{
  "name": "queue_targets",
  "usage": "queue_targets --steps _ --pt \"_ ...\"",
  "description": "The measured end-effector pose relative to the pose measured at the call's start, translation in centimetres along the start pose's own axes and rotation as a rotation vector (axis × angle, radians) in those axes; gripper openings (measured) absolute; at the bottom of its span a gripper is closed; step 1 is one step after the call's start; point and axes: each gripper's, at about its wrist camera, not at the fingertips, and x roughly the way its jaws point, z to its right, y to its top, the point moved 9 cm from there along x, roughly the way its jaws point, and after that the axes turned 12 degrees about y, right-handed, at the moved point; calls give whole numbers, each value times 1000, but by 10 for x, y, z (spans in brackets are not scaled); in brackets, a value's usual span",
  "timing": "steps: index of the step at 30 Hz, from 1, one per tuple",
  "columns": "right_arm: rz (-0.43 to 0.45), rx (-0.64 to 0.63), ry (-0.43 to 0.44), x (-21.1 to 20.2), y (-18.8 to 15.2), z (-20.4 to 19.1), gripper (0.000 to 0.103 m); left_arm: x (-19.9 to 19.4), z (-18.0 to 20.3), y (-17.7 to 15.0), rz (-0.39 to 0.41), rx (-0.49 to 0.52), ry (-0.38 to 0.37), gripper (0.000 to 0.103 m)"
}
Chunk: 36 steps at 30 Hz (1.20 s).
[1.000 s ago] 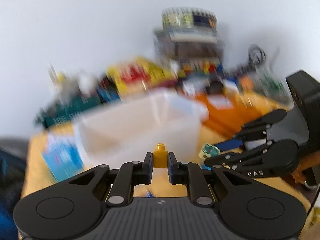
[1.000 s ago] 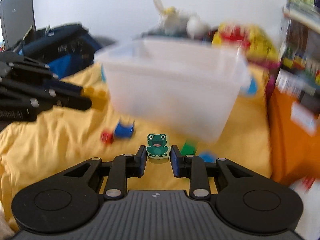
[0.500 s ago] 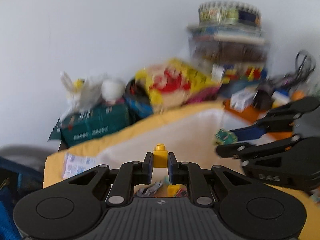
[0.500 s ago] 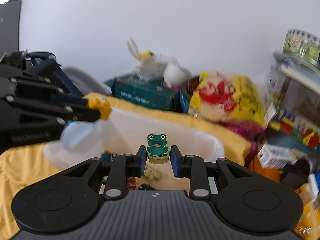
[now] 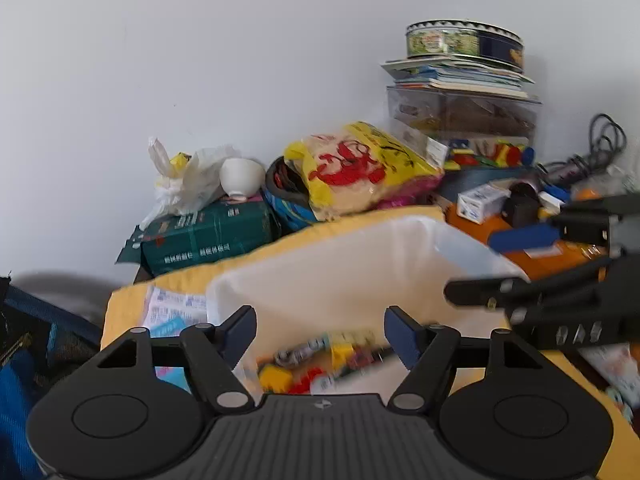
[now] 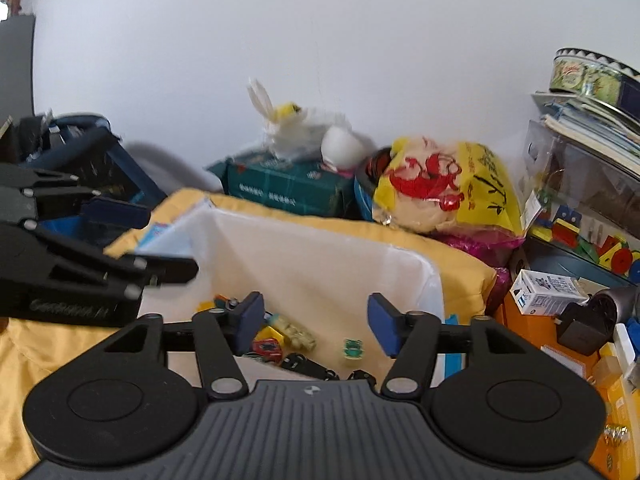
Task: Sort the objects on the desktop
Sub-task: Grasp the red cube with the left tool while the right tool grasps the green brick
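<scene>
A translucent white plastic bin stands on the yellow cloth; it also shows in the right wrist view. Both grippers hover over its open top. My left gripper is open and empty, and the blurred small toys, among them a yellow brick, lie below it in the bin. My right gripper is open and empty. The green frog piece lies on the bin floor beside small toy cars. Each gripper shows at the edge of the other's view.
Clutter lines the wall behind the bin: a green box, a white bag and bowl, a yellow bag, stacked books with a round tin. An orange box with small items is right. A blue bag is left.
Both grippers have opened over the bin. The yellow brick has left the left gripper and the frog piece has left the right one; the frog now lies in the bin.
</scene>
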Motion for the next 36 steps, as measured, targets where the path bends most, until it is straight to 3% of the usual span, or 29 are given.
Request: queue_targets --steps 6,9,12,15,19,22,23,25,27,31,36 --pt "10 53 -1 -31 -34 -3 69 -29 14 -59 -75 -3 -6 74" --pt "1 68 13 -35 -61 -9 67 -31 26 -92 -125 9 -52 74" --pt "-83 57 24 -27 -96 -22 67 -16 35 -131 -248 46 -44 74" --pt "-195 88 62 -12 -133 -33 59 2 34 -153 -329 19 -19 72" --pt "-269 125 78 -3 -158 -37 54 23 31 -161 -370 -31 -4 72" --pt "-265 125 61 -1 -156 -31 54 34 35 -162 -387 -57 -6 62" --pt "-261 127 52 -2 -156 -29 54 39 37 -163 -397 -67 -19 55" --pt "-260 133 37 -1 -156 -26 55 43 39 -160 -384 -59 -12 49" --pt "-264 139 33 -2 -160 -25 55 44 40 -157 -376 -50 -21 29" --pt "-250 141 14 -4 -164 -23 55 36 38 -154 -352 -67 -59 26" --pt "-218 115 1 4 -151 -17 55 2 51 -156 -362 -76 -168 25"
